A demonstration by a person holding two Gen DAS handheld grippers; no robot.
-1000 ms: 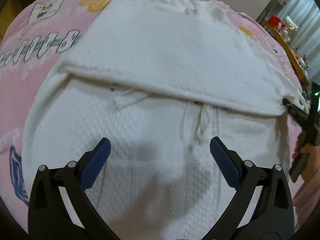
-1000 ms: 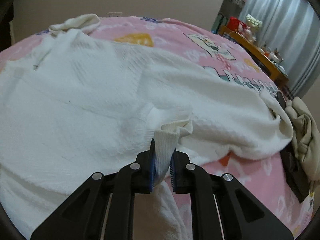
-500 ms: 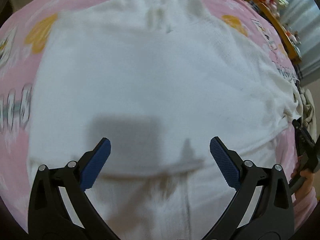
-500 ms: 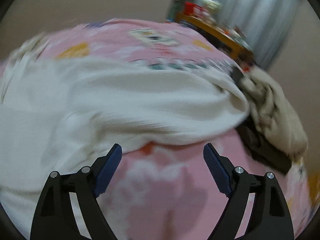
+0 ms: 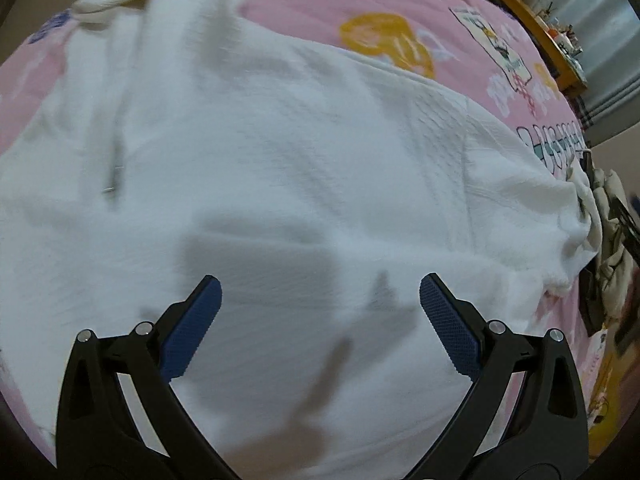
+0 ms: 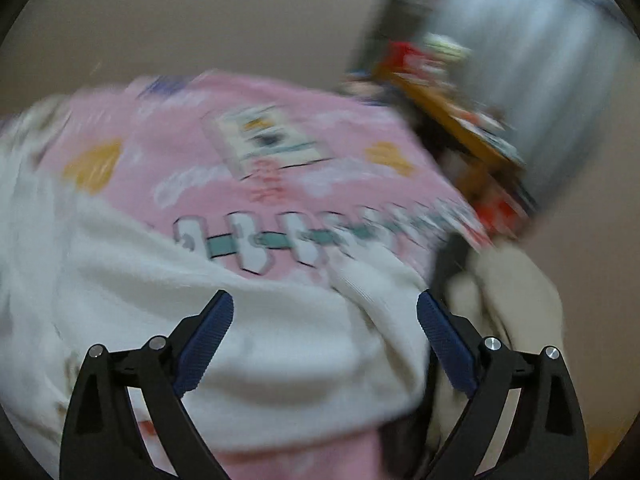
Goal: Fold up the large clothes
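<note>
A large white knitted garment point(image 5: 304, 184) lies spread over a pink printed bedspread point(image 5: 420, 12). My left gripper point(image 5: 320, 316) is open and empty, hovering over the garment's near middle and casting a shadow on it. My right gripper point(image 6: 325, 334) is open and empty above the garment's right end point(image 6: 280, 340), where a sleeve fold point(image 6: 372, 284) bunches near the bed's edge. The right wrist view is blurred by motion.
A beige and dark pile of clothes point(image 5: 612, 240) lies off the bed's right edge; it also shows in the right wrist view point(image 6: 516, 300). A wooden shelf with small items point(image 5: 532, 20) and grey curtains point(image 6: 532, 80) stand beyond the bed.
My right gripper has let go of the white cuff, opened, and swung right toward the garment's end. My left gripper stayed open and moved forward over the folded garment.
</note>
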